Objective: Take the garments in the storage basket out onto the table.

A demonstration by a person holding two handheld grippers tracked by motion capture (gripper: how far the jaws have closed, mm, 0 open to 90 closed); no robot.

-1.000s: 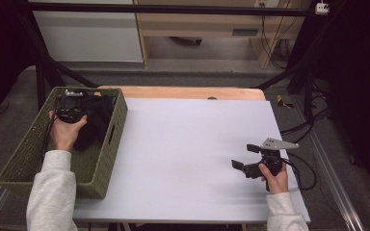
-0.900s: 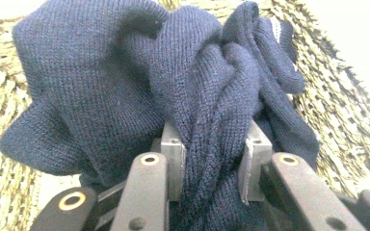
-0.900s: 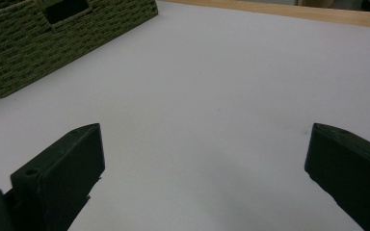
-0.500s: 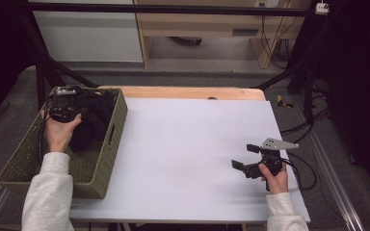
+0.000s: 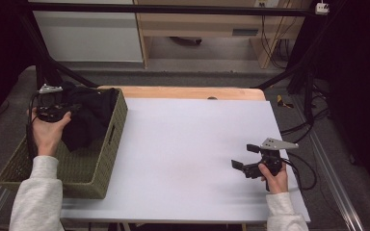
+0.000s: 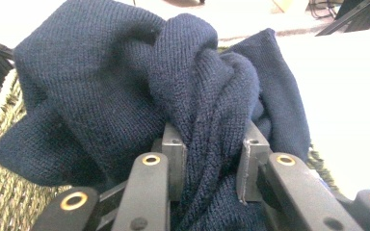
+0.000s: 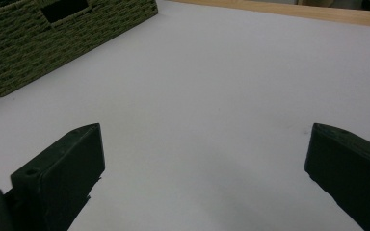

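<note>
A dark navy knitted garment (image 5: pixel 89 115) hangs bunched over the olive woven basket (image 5: pixel 107 156) at the table's left. My left gripper (image 5: pixel 70 109) is above the basket's far left part and is shut on a thick fold of the knit garment (image 6: pixel 125 86), the cloth squeezed between its two jaws. Part of the garment drapes down into the basket. My right gripper (image 5: pixel 243 158) rests low over the white table near the front right, open, with bare table between its jaws (image 7: pixel 204 159).
The white tabletop (image 5: pixel 192 144) has a wooden strip (image 5: pixel 188 92) along its far edge. The woven basket (image 7: pixel 53 38) lies far off in the right gripper view. Cables (image 5: pixel 303 168) trail off the right side. Black frame bars stand behind the table.
My left gripper has moved left and up over the basket, lifting the navy garment with it. The right gripper has stayed put.
</note>
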